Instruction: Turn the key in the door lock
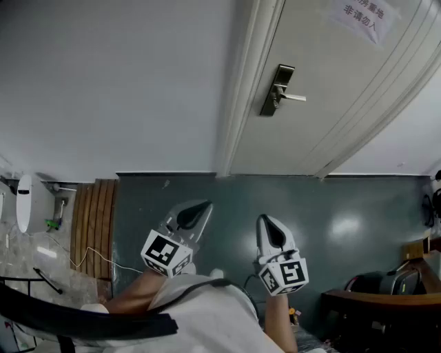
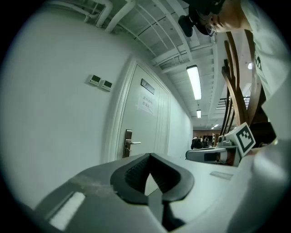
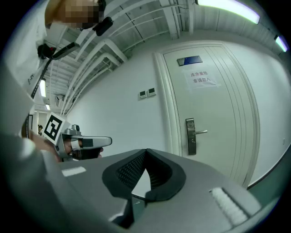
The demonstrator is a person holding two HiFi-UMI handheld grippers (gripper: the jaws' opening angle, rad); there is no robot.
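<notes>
**Not started: both grippers shut and empty, well short of the door**

From my seat this looks like the very beginning. The door (image 1: 344, 89) is closed, and its lock plate (image 1: 276, 90), a metal strip with a lever handle, sits on the door's edge nearest the frame. I can't find a key anywhere. If one is in the lock, it is too small to make out from here, and neither gripper carries one.

The left gripper (image 1: 197, 212) and the right gripper (image 1: 269, 227) hang side by side, well back from the door, both pointing towards it. In each gripper view the jaws are closed tip to tip, with only bare wall or door showing through the small gap between the pads. Nothing is held.

As I judge it, everything is left to do: approach the door, find or seat the key at the lock plate, grip it and turn it.

The floor (image 1: 344, 207) in front of the door is dark, grey-green and glossy, throwing back the ceiling lights. A plain white wall (image 1: 103, 83) runs from the door frame on the lock side, with two small wall panels (image 3: 147, 93) mounted just beside the frame. A paper notice (image 1: 364, 16) is stuck high on the door. Along that wall, well away from the door, are wooden slats (image 1: 96, 220).
</notes>
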